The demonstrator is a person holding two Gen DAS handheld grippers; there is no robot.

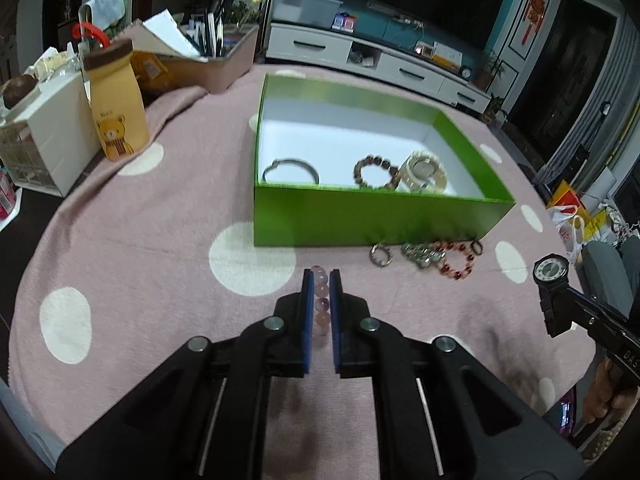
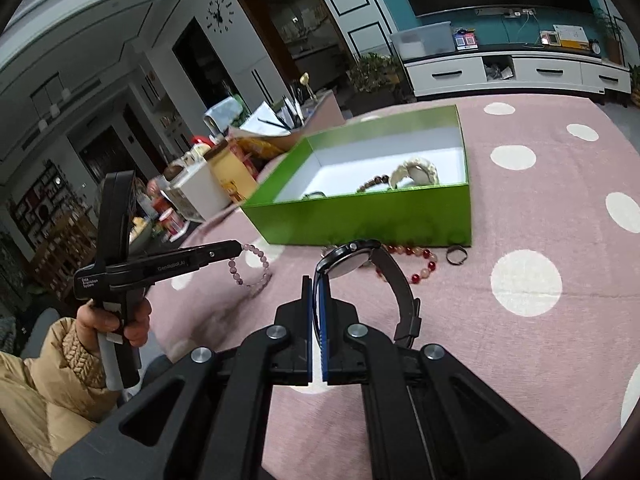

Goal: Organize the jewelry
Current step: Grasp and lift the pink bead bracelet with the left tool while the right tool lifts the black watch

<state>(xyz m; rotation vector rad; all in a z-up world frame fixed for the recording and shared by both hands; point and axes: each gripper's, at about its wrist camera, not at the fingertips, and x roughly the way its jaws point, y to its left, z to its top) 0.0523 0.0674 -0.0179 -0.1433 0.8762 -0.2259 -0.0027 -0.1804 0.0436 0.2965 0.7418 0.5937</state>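
Note:
My left gripper [image 1: 321, 276] is shut on a pale pink bead bracelet [image 1: 321, 304] and holds it above the cloth; the bracelet hangs from it in the right wrist view [image 2: 249, 268]. My right gripper [image 2: 318, 284] is shut on the strap of a black wristwatch [image 2: 352, 258], also seen at the right of the left wrist view [image 1: 551, 270]. The green box [image 1: 360, 216] holds a metal bangle [image 1: 291, 169], a brown bead bracelet [image 1: 375, 172] and a cream watch [image 1: 424, 170]. In front of the box lie a red bead bracelet [image 1: 458, 260], a silver chain [image 1: 422, 255] and a ring-like bracelet [image 1: 381, 255].
A pink polka-dot cloth [image 1: 140, 240] covers the round table. At the back left stand a yellow bear carton [image 1: 116, 112], a white drawer unit [image 1: 48, 132] and a pink organiser with papers [image 1: 216, 60]. A small dark ring [image 2: 457, 256] lies near the box corner.

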